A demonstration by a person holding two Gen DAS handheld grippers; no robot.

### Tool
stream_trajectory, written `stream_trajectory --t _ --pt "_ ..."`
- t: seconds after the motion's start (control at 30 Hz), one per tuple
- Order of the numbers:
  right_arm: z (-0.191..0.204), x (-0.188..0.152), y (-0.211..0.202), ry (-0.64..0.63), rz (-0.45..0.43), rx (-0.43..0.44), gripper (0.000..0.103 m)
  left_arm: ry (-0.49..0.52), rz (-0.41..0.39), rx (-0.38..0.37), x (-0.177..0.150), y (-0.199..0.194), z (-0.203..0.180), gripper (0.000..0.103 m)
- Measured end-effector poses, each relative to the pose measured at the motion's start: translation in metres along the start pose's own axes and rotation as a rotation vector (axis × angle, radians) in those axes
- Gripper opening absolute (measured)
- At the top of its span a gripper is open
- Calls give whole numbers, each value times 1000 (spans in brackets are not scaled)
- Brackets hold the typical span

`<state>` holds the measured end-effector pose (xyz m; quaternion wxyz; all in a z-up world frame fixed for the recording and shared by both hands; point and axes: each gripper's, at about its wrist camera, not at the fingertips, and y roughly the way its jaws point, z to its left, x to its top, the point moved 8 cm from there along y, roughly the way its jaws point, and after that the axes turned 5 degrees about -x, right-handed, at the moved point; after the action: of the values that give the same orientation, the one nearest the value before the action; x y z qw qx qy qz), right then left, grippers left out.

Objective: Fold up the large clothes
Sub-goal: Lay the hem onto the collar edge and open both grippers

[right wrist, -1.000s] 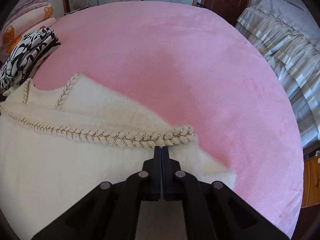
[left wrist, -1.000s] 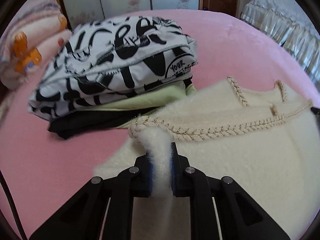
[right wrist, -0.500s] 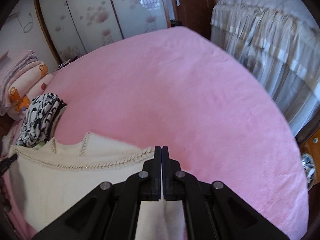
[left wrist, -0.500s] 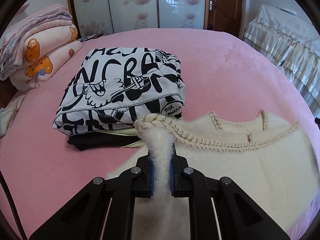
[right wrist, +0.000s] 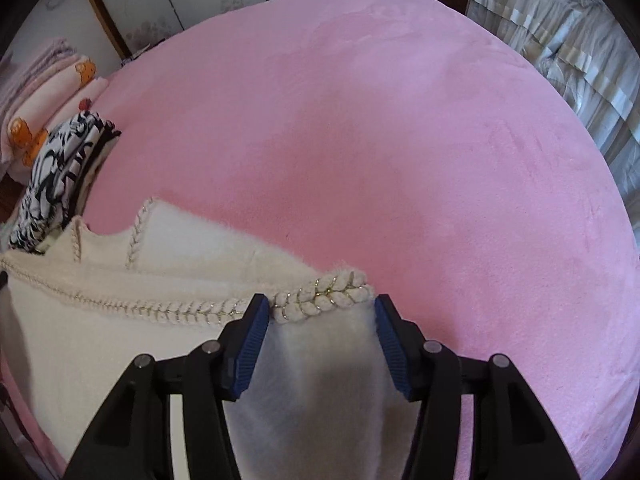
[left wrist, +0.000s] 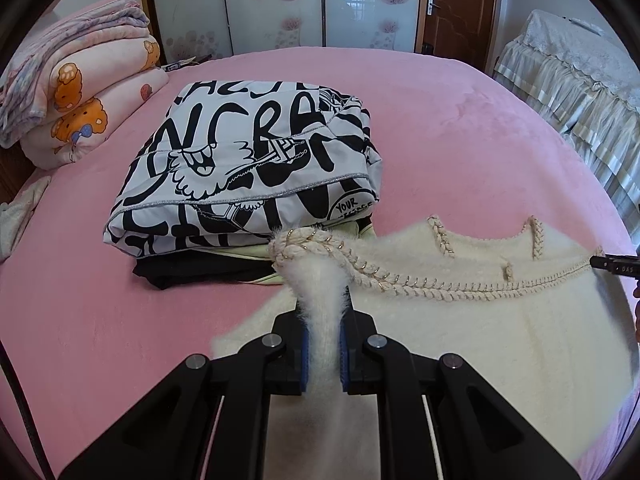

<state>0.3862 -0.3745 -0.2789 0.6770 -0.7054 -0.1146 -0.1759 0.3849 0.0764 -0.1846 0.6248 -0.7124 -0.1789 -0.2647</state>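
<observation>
Left wrist view: left gripper (left wrist: 323, 354), jaws clamped on a pinched-up corner of the cream fuzzy garment (left wrist: 480, 344), the braided gold-flecked trim (left wrist: 400, 280) bunched just above the blue pads. Garment spread on the pink bed cover (left wrist: 460, 120), its far edge beside a folded pile topped by a black-and-white printed garment (left wrist: 256, 160), with pale green and black layers beneath. Folded quilts with orange bear print (left wrist: 80, 96) at the bed's far left corner. A dark tip, probably the other gripper, at the right frame edge. Right wrist view: right gripper (right wrist: 318, 350), jaws apart, having just been opening; the garment's opposite trimmed corner (right wrist: 320, 304) lies between the pads, unclamped. Draped furniture (right wrist: 560, 40) beyond the bed.
</observation>
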Motion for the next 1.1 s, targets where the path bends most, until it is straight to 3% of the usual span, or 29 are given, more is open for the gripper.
stream_trajectory --t 0.07,0.1,0.13,0.23,0.43,0.53,0.67,0.8,0.97,1.1 --pt "1 -2 3 -28 -8 -14 52 -5 0 1 -2 1 2 9" --pt "2 -1 2 -17 -14 1 45 -7 -1 1 -2 2 2 9" --pt "0 -2 -1 -10 -22 5 21 -11 -1 0 -3 2 3 9" --pt "6 -3 -12 -28 -70 -36 11 -27 -7 -1 -3 0 4 9" --pt "-5 11 -86 113 -309 -70 9 -75 -70 26 9 -17 12 7" --pt "-8 24 -106 143 -364 -97 9 -128 -89 23 20 -18 20 7" --pt "-3 41 -93 135 -355 -157 9 -118 -107 48 30 -1 18 6" --pt "-8 50 -59 150 -299 -210 9 -145 -84 80 30 40 22 6" --pt "-14 31 11 161 -151 -242 9 -162 -32 103 2 91 34 6" --pt "-16 22 24 158 -152 -241 11 -190 -40 64 -7 105 40 8"
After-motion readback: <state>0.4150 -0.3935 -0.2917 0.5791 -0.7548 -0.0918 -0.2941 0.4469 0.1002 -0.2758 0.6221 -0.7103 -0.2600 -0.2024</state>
